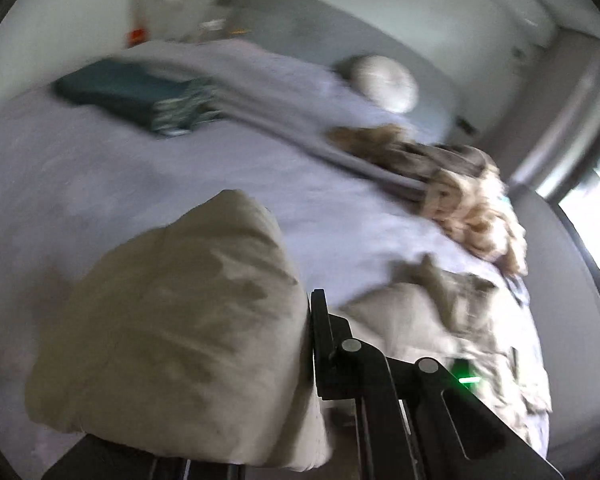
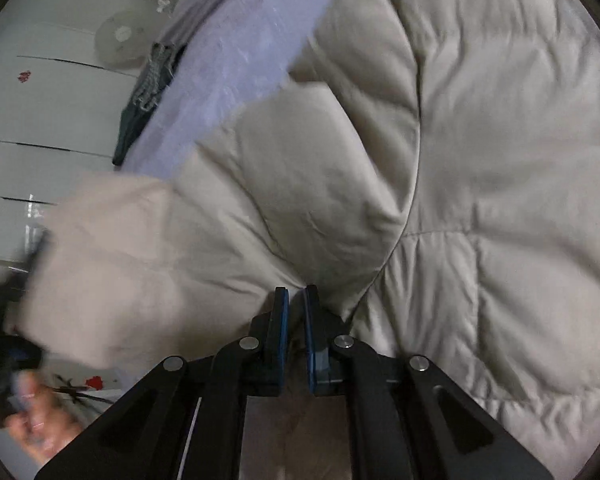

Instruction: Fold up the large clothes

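Puffy beige jacket (image 2: 440,160) is sprawled over the near edge of the bed (image 1: 120,184), on the lavender sheet. Right gripper (image 2: 297,300) has its jaws nearly closed, pinching a fold of the jacket. Left gripper (image 1: 300,344) has a sleeve bunched against its one visible finger, other finger's hidden, so can't tell how open it is. Folded teal towel (image 1: 128,92) sits toward the far edge, tan fuzzy blanket (image 1: 472,204) at the right edge.
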Demonstrator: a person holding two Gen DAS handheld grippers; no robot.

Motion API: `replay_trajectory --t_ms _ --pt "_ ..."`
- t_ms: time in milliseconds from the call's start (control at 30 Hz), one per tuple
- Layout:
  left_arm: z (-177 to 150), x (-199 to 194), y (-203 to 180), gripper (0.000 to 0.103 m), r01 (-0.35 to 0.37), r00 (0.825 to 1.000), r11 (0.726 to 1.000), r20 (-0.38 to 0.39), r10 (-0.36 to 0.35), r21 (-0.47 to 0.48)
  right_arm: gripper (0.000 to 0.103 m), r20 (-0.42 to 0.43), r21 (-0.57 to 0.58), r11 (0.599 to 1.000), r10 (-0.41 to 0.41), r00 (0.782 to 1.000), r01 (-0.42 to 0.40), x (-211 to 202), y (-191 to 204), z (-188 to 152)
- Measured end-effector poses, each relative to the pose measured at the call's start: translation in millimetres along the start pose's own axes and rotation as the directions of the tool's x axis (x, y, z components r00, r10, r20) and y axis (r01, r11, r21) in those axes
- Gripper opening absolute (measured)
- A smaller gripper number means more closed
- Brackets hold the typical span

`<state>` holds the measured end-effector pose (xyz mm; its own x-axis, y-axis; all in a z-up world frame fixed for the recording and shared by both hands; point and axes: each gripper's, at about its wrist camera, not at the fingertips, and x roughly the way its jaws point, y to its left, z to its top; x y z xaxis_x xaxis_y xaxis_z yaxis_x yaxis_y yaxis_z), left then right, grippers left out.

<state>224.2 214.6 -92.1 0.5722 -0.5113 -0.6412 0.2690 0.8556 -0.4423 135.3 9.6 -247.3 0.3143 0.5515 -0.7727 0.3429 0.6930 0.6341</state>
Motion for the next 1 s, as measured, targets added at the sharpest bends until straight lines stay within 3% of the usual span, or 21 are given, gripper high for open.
replay_trajectory --t_ms 133,200,300,400,500,600,667,733,800,833,900,1000 --pt "-3 29 -76 0.011 0.130 0.990 0.988 -0.068 -0.124 0.080 0.005 -0.038 0.016 0.998 0.065 0.997 -0.065 -2 -9 -1" --pt "-9 45 -117 0.011 0.160 0.984 0.979 -0.105 -0.147 0.129 0.006 -0.038 0.045 0.992 0.118 0.992 -0.116 -22 -22 -4" --pt "-30 76 -186 0.011 0.195 0.974 0.952 -0.162 -0.159 0.236 0.006 0.025 0.062 0.993 0.098 0.995 -0.099 -68 -48 -8" --pt "-64 109 -236 0.011 0.182 0.969 0.925 -0.223 -0.110 0.333 0.006 0.128 0.058 0.998 -0.024 0.991 0.017 -130 -88 -15" --pt "-111 151 -266 0.011 0.132 0.955 0.899 -0.298 -0.002 0.417 0.007 0.209 0.099 0.987 -0.147 0.967 0.128 -186 -133 -22" --pt "-142 178 -262 0.011 0.084 0.932 0.890 -0.352 0.089 0.448 0.007 0.233 0.135 0.976 -0.197 0.952 0.169 -216 -164 -27" --pt "-149 182 -257 0.011 0.068 0.931 0.890 -0.349 0.105 0.451 0.007 0.236 0.143 0.975 -0.201 0.951 0.171 -226 -176 -31" --pt "-150 174 -257 0.026 0.077 0.931 0.890 -0.353 0.098 0.450 0.007 0.232 0.145 0.976 -0.194 0.953 0.164 -228 -182 -32" --pt "-150 160 -257 0.091 0.107 0.930 0.891 -0.362 0.067 0.442 0.007 0.228 0.145 0.976 -0.191 0.955 0.161 -225 -184 -33" --pt "-149 159 -255 0.101 0.095 0.936 0.889 -0.345 0.074 0.448 0.009 0.230 0.142 0.977 -0.190 0.954 0.160 -229 -182 -31" --pt "-145 133 -252 0.103 0.046 0.957 0.873 -0.273 0.102 0.486 0.009 0.240 0.128 0.978 -0.192 0.952 0.165 -244 -184 -29" --pt "-132 107 -230 0.103 0.037 0.962 0.887 -0.258 0.093 0.461 0.009 0.255 0.061 0.972 -0.234 0.938 0.226 -243 -161 -22"
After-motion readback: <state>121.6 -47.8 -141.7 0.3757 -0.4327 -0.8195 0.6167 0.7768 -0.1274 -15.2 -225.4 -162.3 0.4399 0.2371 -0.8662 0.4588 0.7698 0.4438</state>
